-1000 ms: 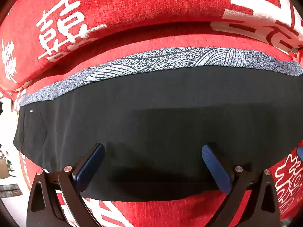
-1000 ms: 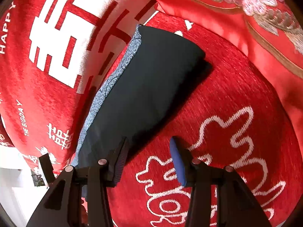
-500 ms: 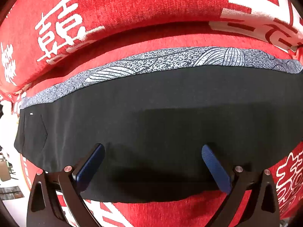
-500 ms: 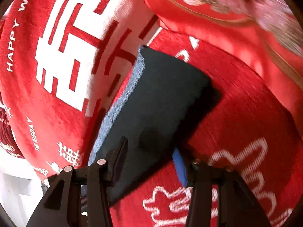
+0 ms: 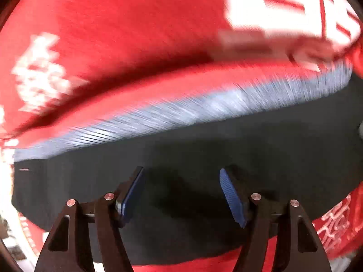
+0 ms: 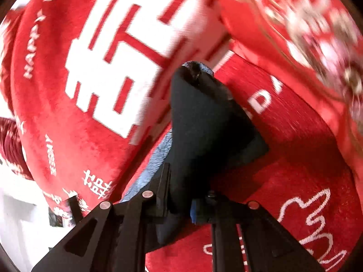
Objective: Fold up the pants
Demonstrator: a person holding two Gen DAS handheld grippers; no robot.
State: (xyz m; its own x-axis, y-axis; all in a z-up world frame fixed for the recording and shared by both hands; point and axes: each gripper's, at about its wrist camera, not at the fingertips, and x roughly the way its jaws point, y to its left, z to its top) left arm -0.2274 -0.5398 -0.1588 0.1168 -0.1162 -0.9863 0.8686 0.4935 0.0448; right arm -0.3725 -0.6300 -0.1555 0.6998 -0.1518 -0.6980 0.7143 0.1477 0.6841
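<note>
The black pants (image 5: 204,149), with a grey patterned strip (image 5: 204,106) along their far edge, lie folded lengthwise on the red blanket (image 5: 113,34). My left gripper (image 5: 181,195) points down over their near half. Its jaws are closing, the blue pads (image 5: 231,197) stand apart, and flat black cloth lies between them without being pinched. In the right wrist view my right gripper (image 6: 180,204) is closing on one end of the pants (image 6: 199,117). The cloth is pinched between its fingers and rises off the blanket in a raised fold.
The red blanket (image 6: 68,113) with large white characters covers the whole surface. A red embroidered cushion or quilt (image 6: 306,22) lies at the upper right of the right wrist view. A white floor or furniture (image 6: 22,226) shows past the blanket's lower left edge.
The left gripper's jaws have narrowed and it has slid sideways over the pants. The right gripper has moved onto the pants' end, shut on it and lifted the cloth.
</note>
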